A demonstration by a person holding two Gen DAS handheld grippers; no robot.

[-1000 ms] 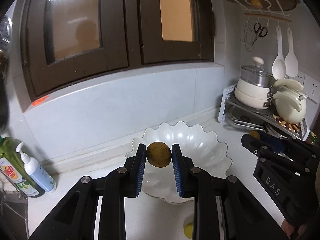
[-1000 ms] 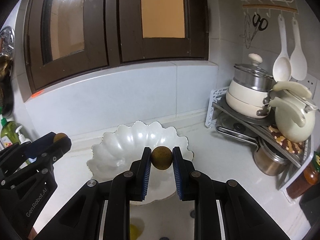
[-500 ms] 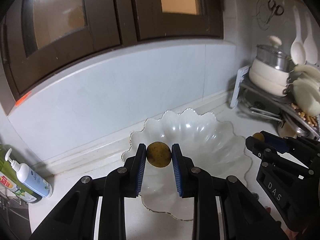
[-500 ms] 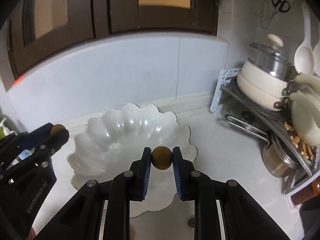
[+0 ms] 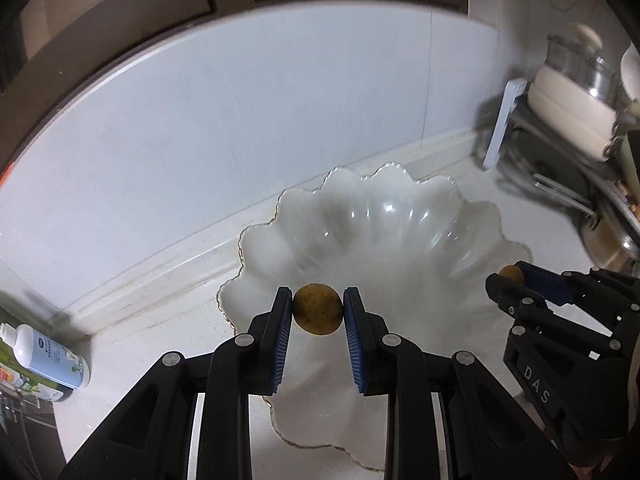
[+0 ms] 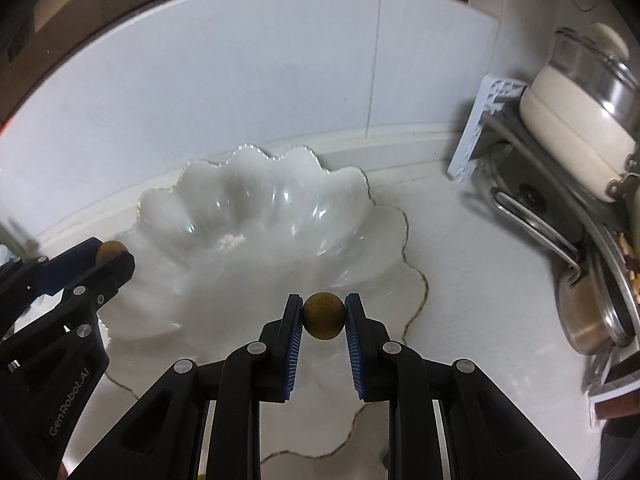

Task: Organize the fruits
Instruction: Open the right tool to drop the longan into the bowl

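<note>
A white scalloped bowl with a thin gold rim sits on the pale counter by the wall; it also shows in the right wrist view. My left gripper is shut on a small round brown fruit and holds it over the bowl's near left part. My right gripper is shut on a second small round brown fruit over the bowl's near right part. Each gripper shows at the edge of the other's view, the right gripper at the right and the left gripper at the left.
A metal rack with a cream lidded pot and pans stands at the right. A white and blue pump bottle lies at the left by the wall. Dark wooden cabinets hang above the tiled backsplash.
Both grippers have tilted down and moved forward over the bowl, each still holding its fruit. The bowl looks larger and closer below them.
</note>
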